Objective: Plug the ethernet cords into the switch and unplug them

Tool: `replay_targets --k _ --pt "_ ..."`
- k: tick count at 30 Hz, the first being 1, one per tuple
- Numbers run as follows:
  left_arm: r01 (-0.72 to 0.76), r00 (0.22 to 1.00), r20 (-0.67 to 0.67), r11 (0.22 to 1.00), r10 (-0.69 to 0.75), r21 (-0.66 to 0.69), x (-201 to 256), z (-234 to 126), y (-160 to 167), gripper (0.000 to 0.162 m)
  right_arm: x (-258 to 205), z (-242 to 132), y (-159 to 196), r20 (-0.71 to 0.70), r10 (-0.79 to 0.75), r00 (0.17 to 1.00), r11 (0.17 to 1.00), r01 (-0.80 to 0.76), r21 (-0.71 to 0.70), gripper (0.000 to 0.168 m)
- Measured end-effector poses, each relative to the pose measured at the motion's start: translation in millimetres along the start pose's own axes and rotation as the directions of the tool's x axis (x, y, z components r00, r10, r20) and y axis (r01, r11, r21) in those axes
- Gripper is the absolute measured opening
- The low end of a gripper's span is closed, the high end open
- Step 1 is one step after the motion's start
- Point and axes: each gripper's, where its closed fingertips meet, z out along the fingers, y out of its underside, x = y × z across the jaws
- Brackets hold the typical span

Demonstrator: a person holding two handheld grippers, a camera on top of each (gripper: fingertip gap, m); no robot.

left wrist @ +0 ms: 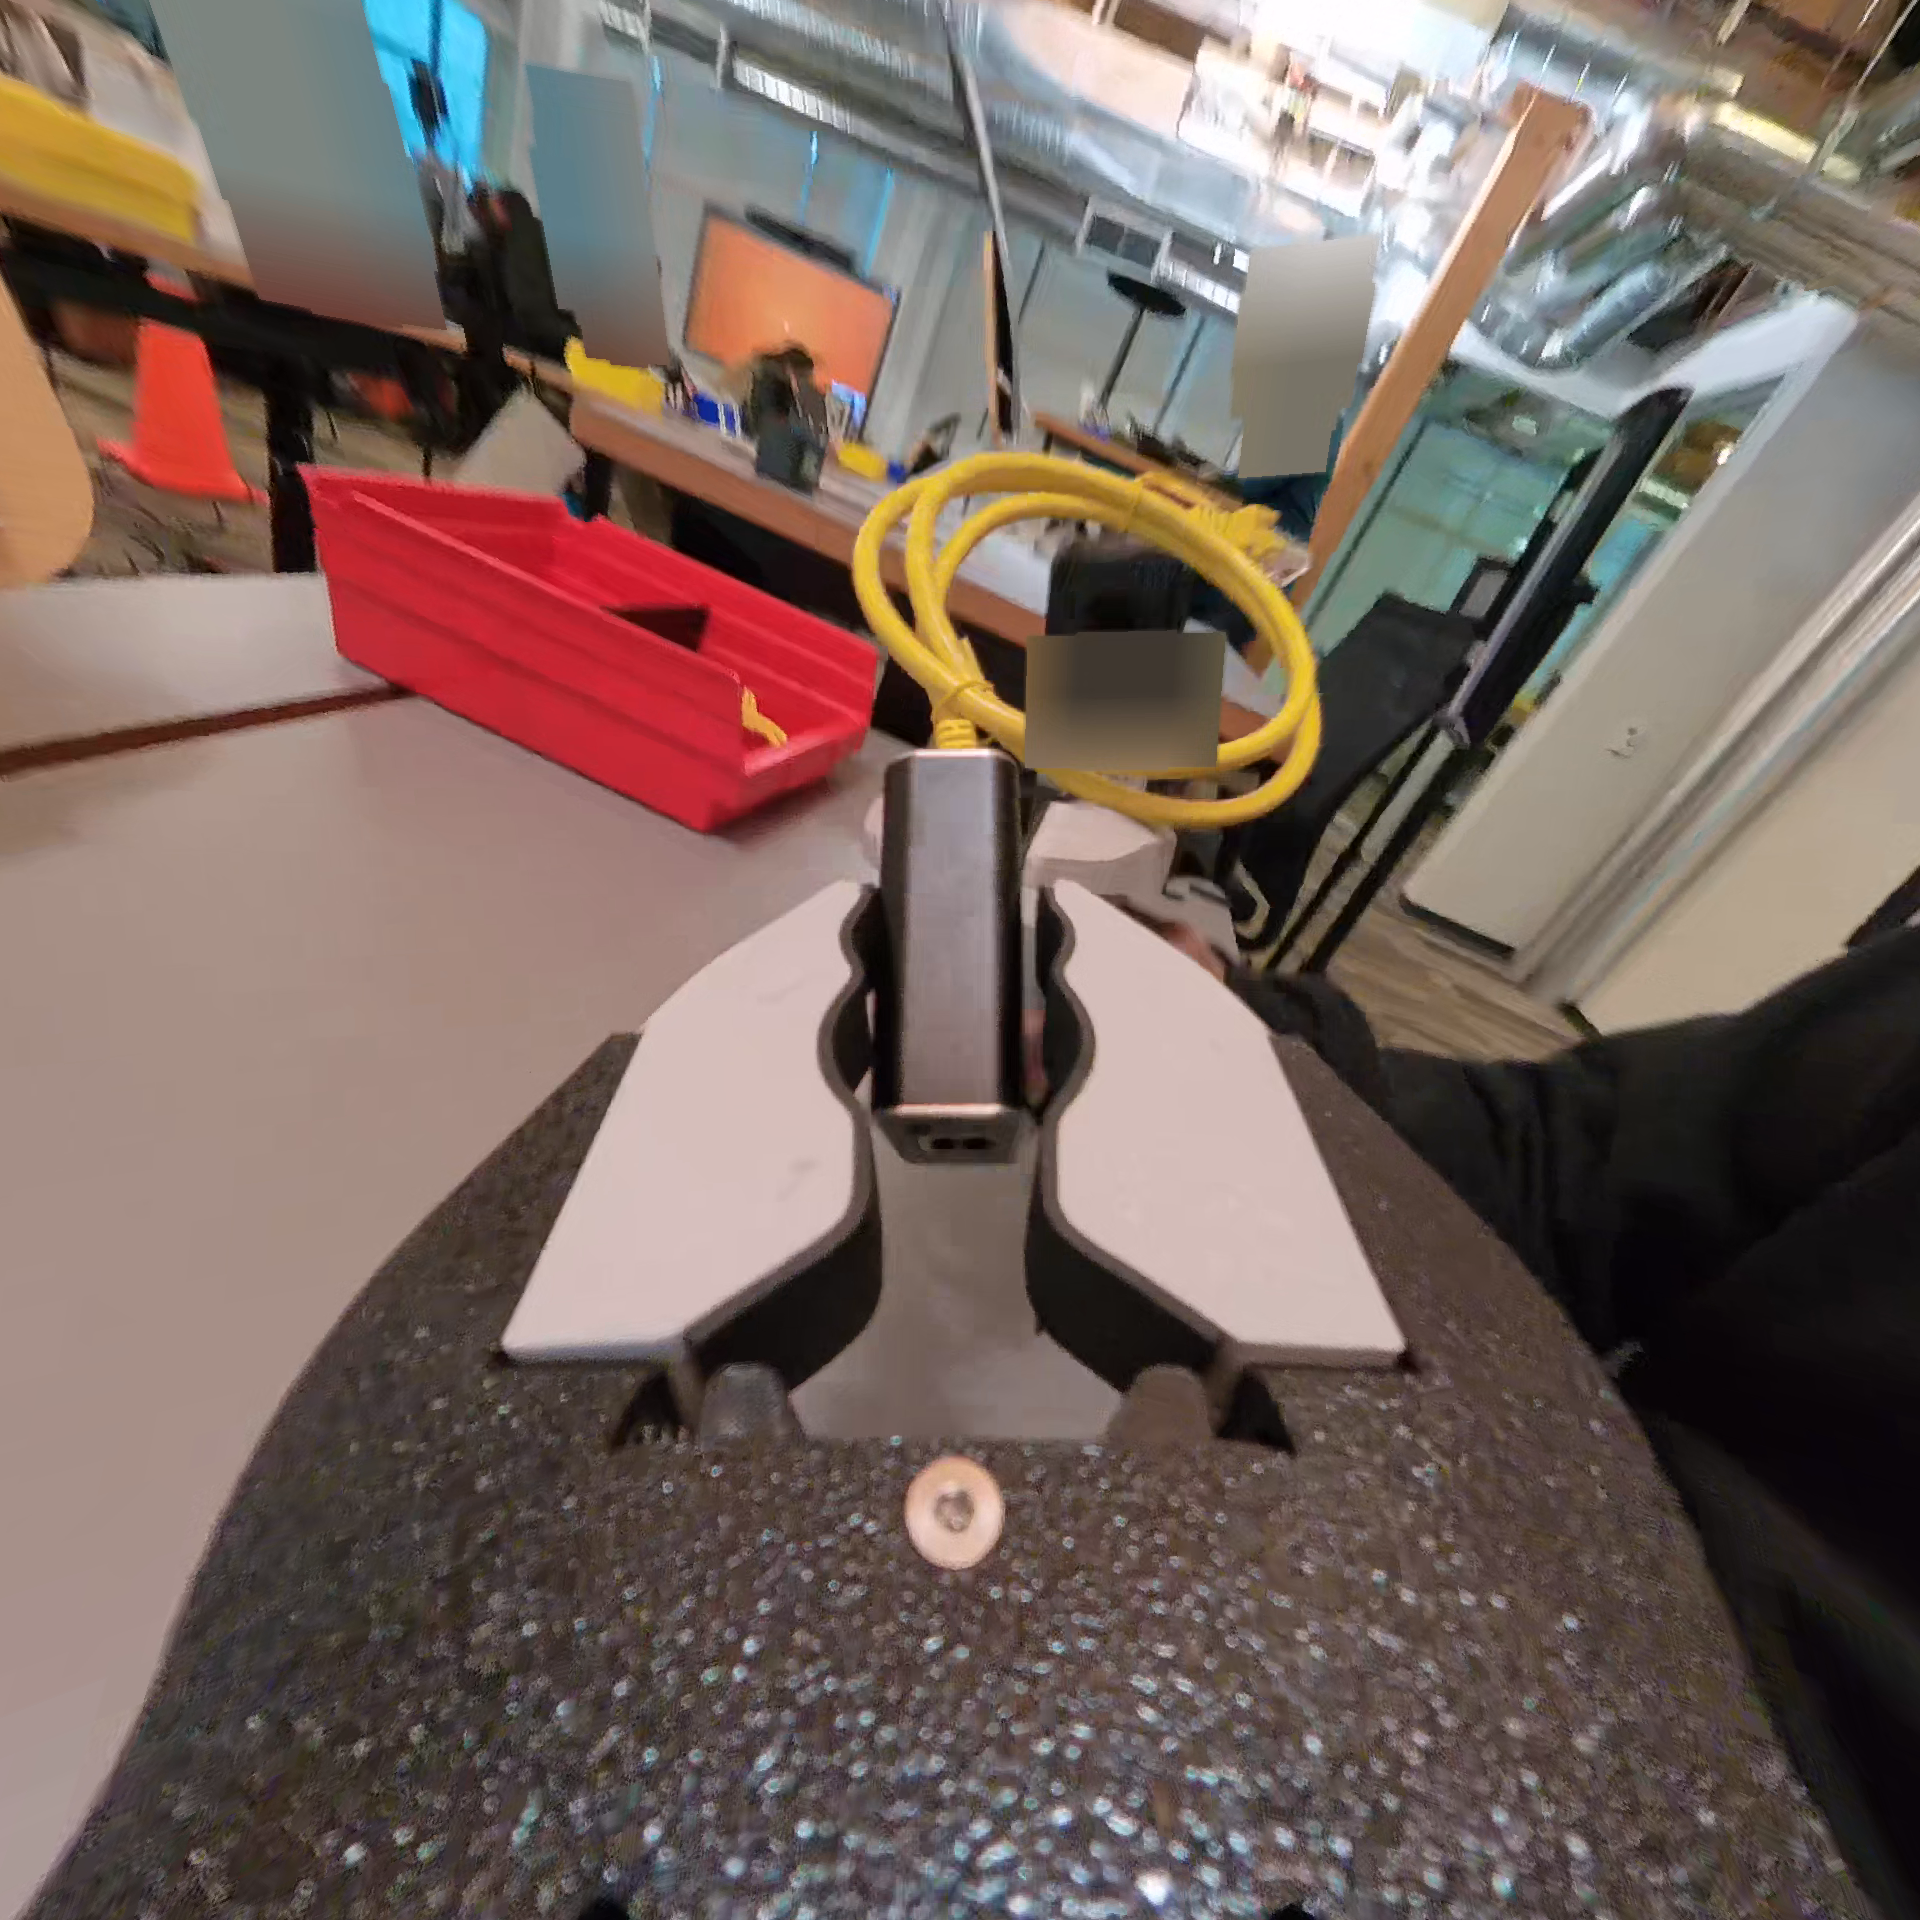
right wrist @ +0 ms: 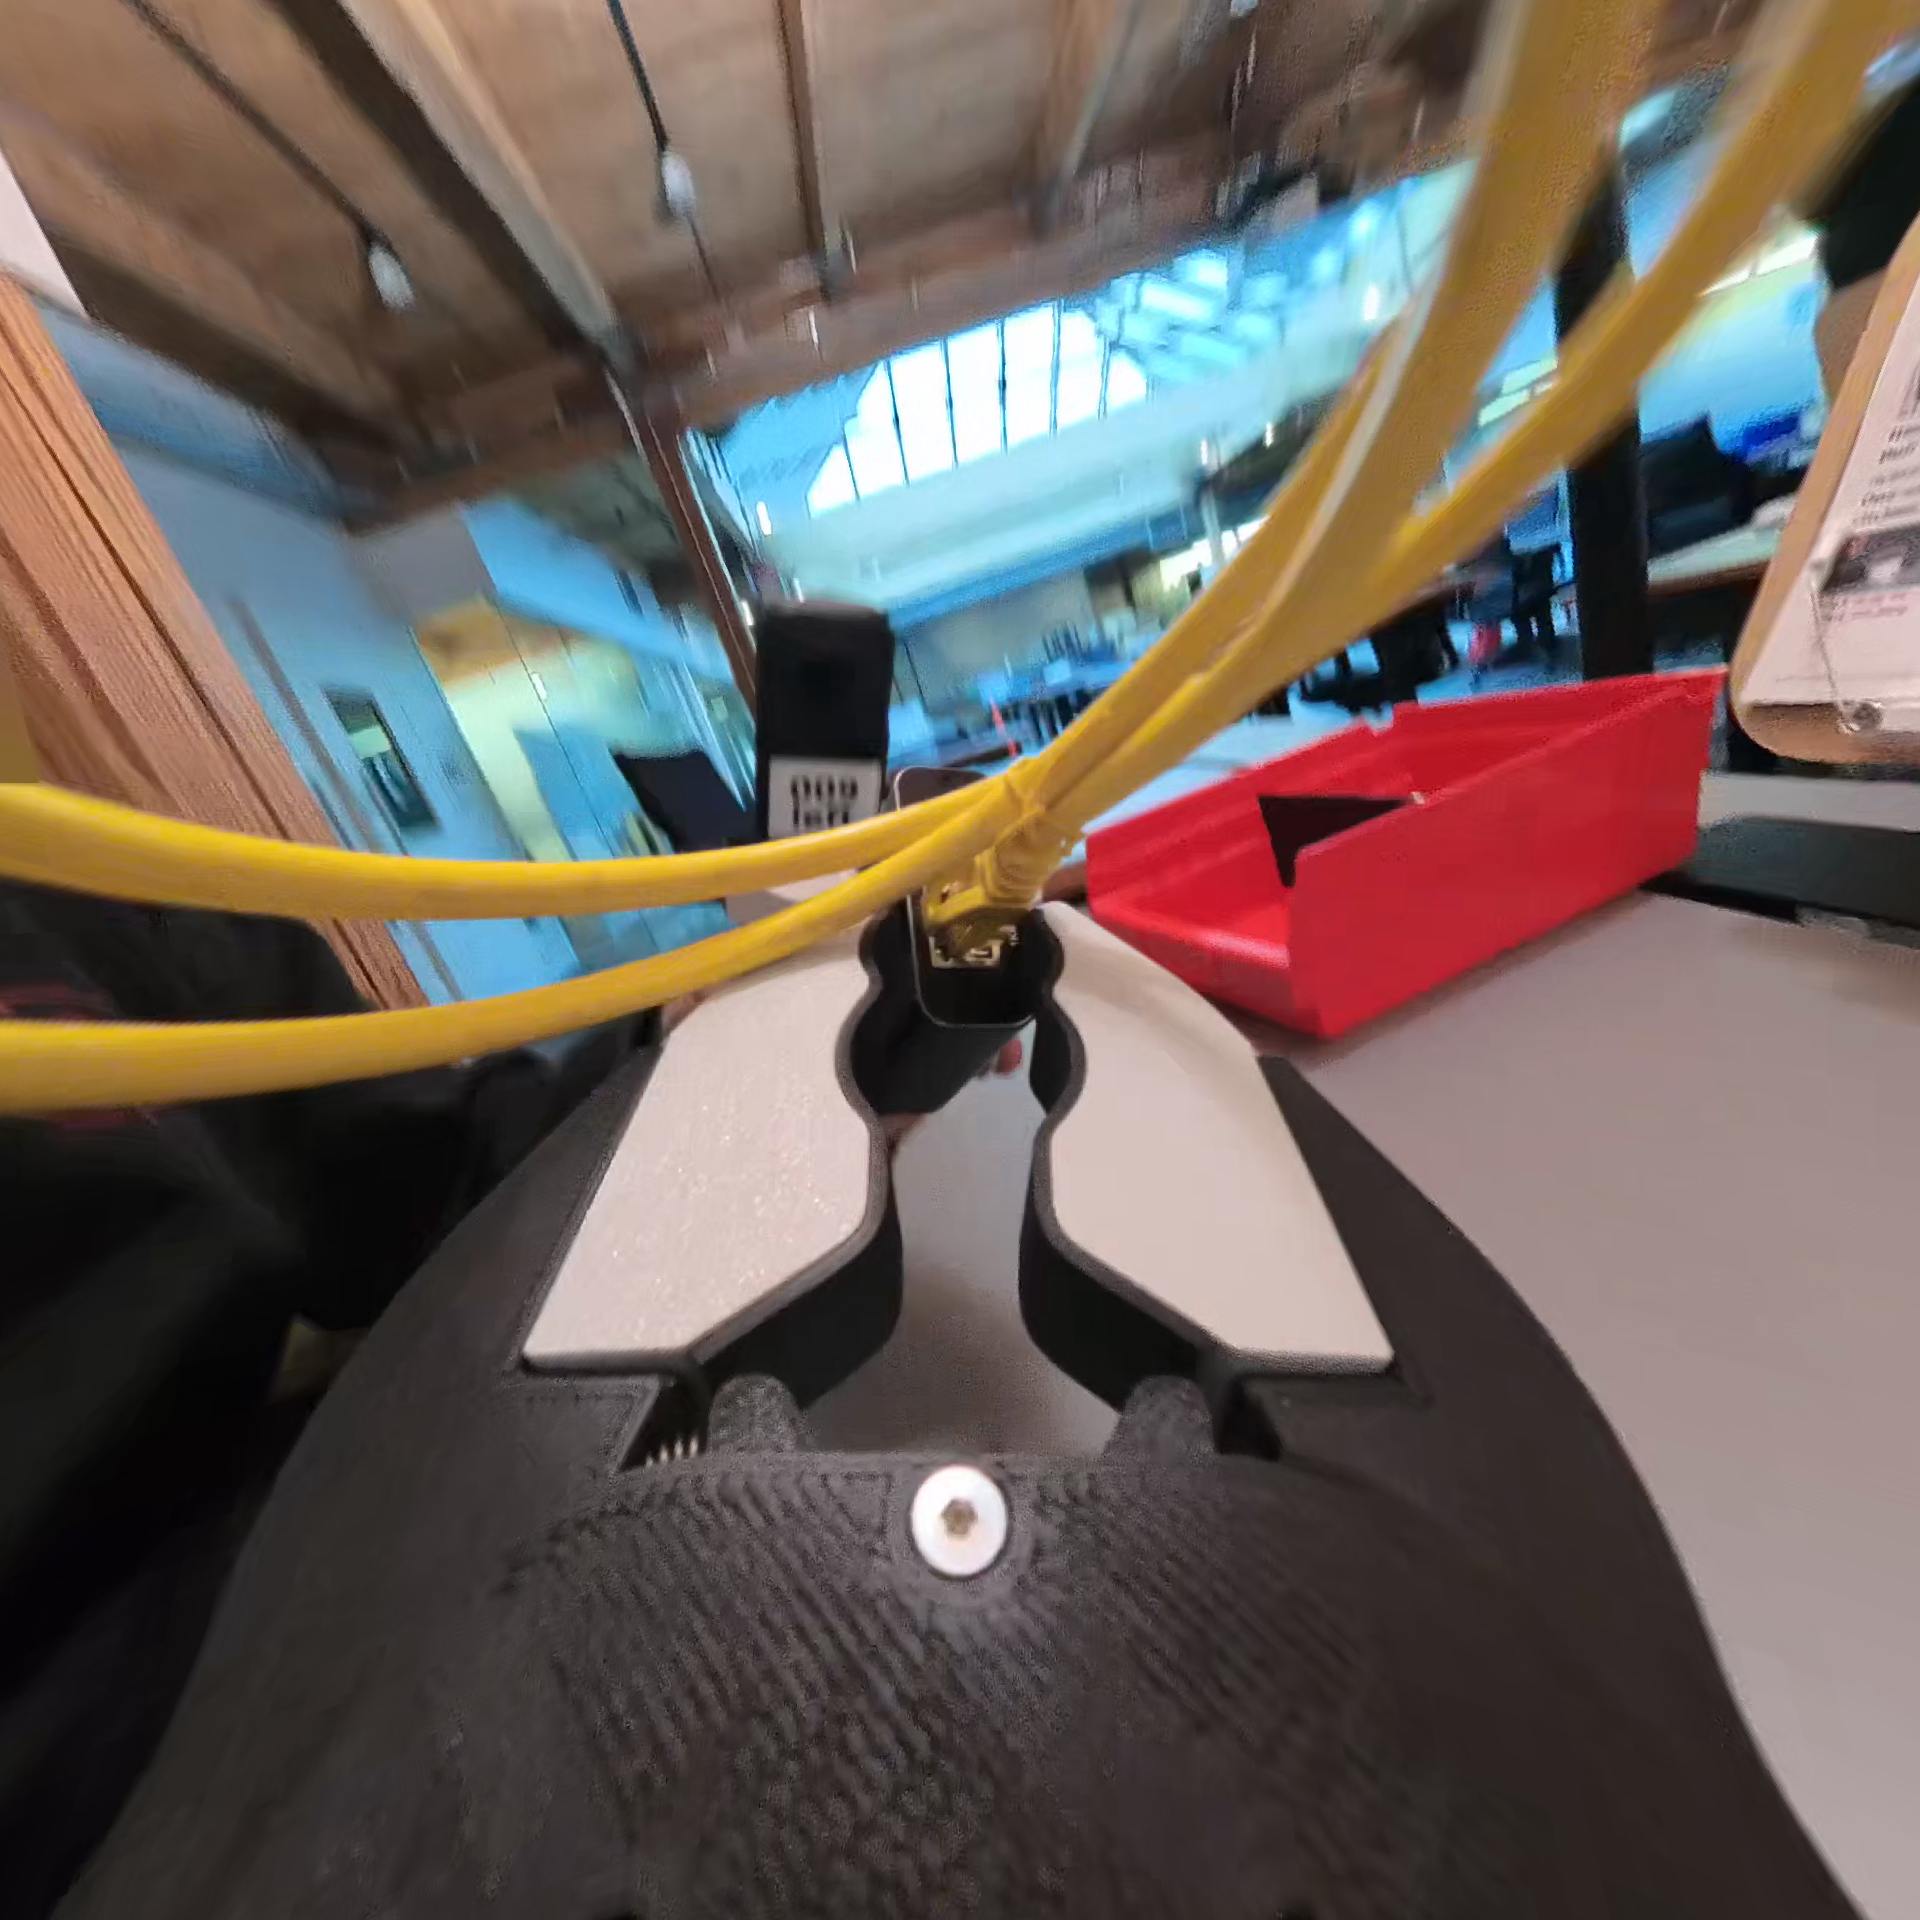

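The left tongs [left wrist: 948, 997] clamp one dark switch [left wrist: 948, 925] above the grey worktop [left wrist: 312, 935]. The right tongs [right wrist: 961, 997] close on its far end, where one yellow ethernet cord [left wrist: 1091, 644] is plugged in, coiled in two loops. One red bin [left wrist: 582, 634] sits behind. Motion blur hides the ports.

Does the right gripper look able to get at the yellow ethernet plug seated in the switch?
Probably yes. The right gripper has its fingertips flanking the port end of the switch, with the yellow ethernet plug just beyond them. The cable loops aside, and the left gripper holds the switch.
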Motion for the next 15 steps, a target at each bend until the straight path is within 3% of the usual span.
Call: replay_targets --k 2,7,9,13,15 --pt "-0.012 1.000 0.017 0.997 0.013 -0.074 -5.2 -5.2 3.0 0.038 6.7 -6.9 8.3 -0.050 -0.078 0.996 0.987 0.070 -0.146 0.023" --pt "-0.126 0.989 0.043 0.954 0.143 -0.271 -5.7 -16.0 16.0 0.039 -3.7 -14.3 40.8 0.018 -0.182 0.983 0.870 0.169 -0.462 0.023" --pt "-0.142 0.988 0.005 0.927 0.153 -0.348 2.3 -14.6 27.7 0.036 -7.7 -9.0 52.3 0.032 -0.228 0.973 0.822 0.210 -0.529 0.023" --pt "-0.173 0.984 -0.034 0.883 0.176 -0.436 8.1 -13.6 44.8 0.013 -11.4 -3.4 69.3 0.034 -0.251 0.967 0.749 0.217 -0.626 0.023" --pt "-0.170 0.985 -0.053 0.880 0.164 -0.443 9.7 -14.4 47.2 0.013 -14.2 -3.1 71.2 0.043 -0.258 0.965 0.733 0.224 -0.642 0.023"
